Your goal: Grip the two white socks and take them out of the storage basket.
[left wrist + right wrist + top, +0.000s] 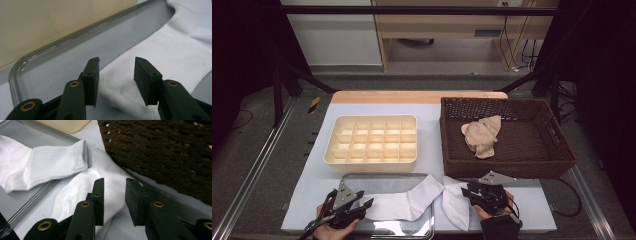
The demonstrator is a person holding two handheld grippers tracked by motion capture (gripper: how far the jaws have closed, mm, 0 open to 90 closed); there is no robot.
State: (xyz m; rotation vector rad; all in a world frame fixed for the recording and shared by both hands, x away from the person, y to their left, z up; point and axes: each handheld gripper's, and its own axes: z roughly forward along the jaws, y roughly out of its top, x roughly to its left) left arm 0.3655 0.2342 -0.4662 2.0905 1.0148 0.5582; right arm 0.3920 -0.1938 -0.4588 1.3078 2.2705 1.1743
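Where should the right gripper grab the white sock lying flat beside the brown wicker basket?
Probably at the end of the white sock nearest the right gripper, coming from the person's side with open jaws straddling that edge. The sock lies flat on the mat; its far end runs up against the brown wicker basket and the other white sock's cuff.

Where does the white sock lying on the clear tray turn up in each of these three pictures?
High view: the white sock lies bottom centre on the clear tray.
Left gripper view: it spreads across the right, beneath the left claw.
Right gripper view: it lies upper left.
Shared landmark: the tray's rim.
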